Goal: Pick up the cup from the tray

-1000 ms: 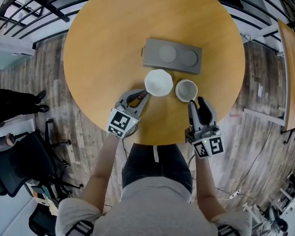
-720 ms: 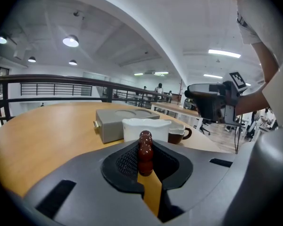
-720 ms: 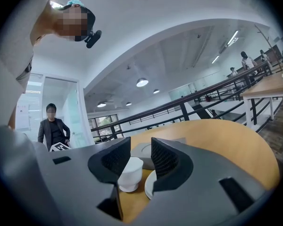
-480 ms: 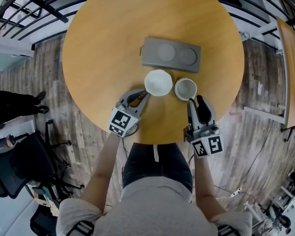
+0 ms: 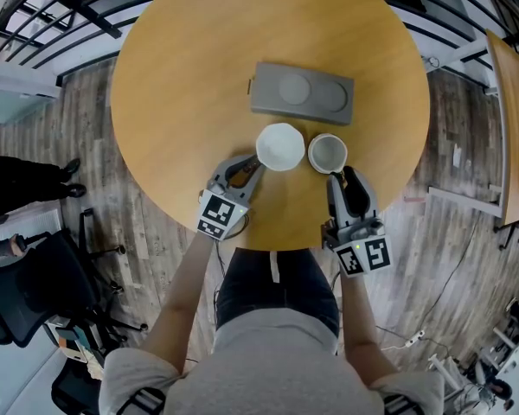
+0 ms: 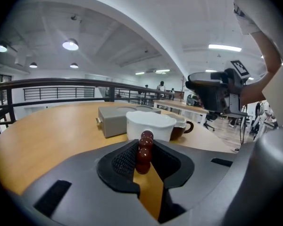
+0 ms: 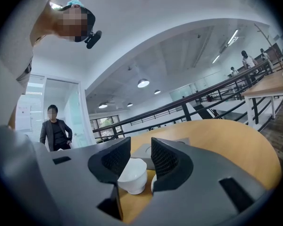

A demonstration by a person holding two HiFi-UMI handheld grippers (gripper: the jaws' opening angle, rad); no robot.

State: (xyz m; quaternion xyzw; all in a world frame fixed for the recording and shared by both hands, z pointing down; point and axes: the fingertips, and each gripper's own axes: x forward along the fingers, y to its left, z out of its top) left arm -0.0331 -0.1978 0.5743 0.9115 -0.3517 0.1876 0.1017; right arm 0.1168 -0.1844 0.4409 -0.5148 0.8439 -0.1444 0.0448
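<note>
- Head view: bright, even overhead light. The surface (image 5: 182, 102) is flat-lit, with no glare and barely any shadows.
- Fisheye bends the railing (image 5: 43, 7) hard at the frame edges (centre stays sharp).
- Both gripper views: round black vignette and strong barrel distortion.
- Left gripper view: ceiling lamp (image 6: 70, 44) and strip light (image 6: 225, 47) are clipped white. The close foreground is soft.
- Right gripper view: bright doorway (image 7: 28, 107) at left, foreground in shade, background slightly hazy.
</note>
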